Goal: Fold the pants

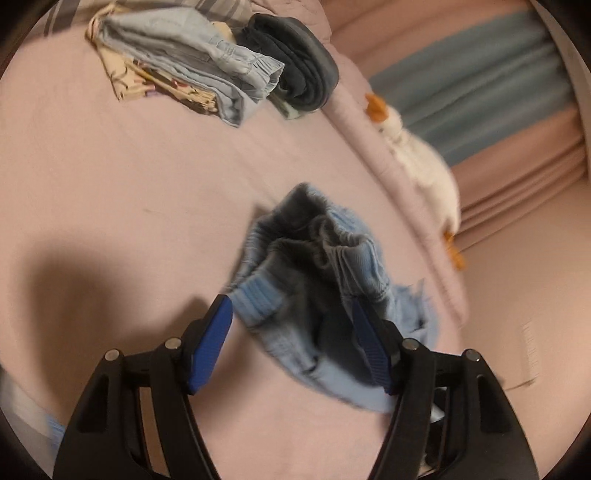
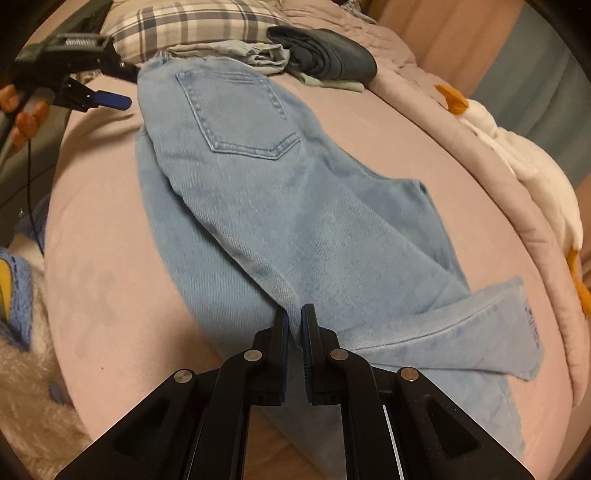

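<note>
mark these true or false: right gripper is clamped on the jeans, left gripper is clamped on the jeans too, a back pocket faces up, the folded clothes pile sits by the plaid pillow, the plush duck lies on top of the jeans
1. The right gripper is clamped on the jeans. True.
2. The left gripper is clamped on the jeans too. False: its jaws stand apart, with bunched denim between them but not pinched.
3. A back pocket faces up. True.
4. The folded clothes pile sits by the plaid pillow. True.
5. The plush duck lies on top of the jeans. False: it lies along the bed's far edge, apart from them.
</note>
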`<state>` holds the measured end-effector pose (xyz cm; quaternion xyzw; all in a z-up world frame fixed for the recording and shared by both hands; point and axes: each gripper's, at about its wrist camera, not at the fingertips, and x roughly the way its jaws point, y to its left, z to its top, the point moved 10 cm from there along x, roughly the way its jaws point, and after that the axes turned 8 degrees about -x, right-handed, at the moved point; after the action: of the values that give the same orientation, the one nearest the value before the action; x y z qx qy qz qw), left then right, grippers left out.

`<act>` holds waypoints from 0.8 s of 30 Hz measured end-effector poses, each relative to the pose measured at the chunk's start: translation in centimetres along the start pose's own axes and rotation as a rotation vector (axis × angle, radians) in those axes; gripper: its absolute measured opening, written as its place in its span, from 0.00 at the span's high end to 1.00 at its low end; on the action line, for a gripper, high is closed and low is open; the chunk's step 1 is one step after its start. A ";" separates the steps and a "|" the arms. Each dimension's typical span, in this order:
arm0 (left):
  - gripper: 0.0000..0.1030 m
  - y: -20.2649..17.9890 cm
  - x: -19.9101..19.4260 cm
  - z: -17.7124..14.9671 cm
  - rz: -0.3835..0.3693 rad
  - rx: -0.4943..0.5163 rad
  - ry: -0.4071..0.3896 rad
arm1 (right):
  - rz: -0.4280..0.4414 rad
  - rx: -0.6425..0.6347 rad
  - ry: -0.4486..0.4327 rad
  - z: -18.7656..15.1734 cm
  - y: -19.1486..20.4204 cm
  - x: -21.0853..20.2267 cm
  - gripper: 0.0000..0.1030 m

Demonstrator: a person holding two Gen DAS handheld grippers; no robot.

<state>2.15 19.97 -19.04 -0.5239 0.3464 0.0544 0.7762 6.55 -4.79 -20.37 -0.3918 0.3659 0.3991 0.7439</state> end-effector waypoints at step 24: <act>0.79 -0.3 1.0 0.3 -0.026 -0.108 0.039 | -0.038 0.060 0.006 0.2 0.6 0.3 0.93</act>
<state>3.23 19.83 -19.34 -0.5704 0.3512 0.0524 0.7407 6.21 -4.34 -20.68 -0.3773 0.3723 0.3726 0.7617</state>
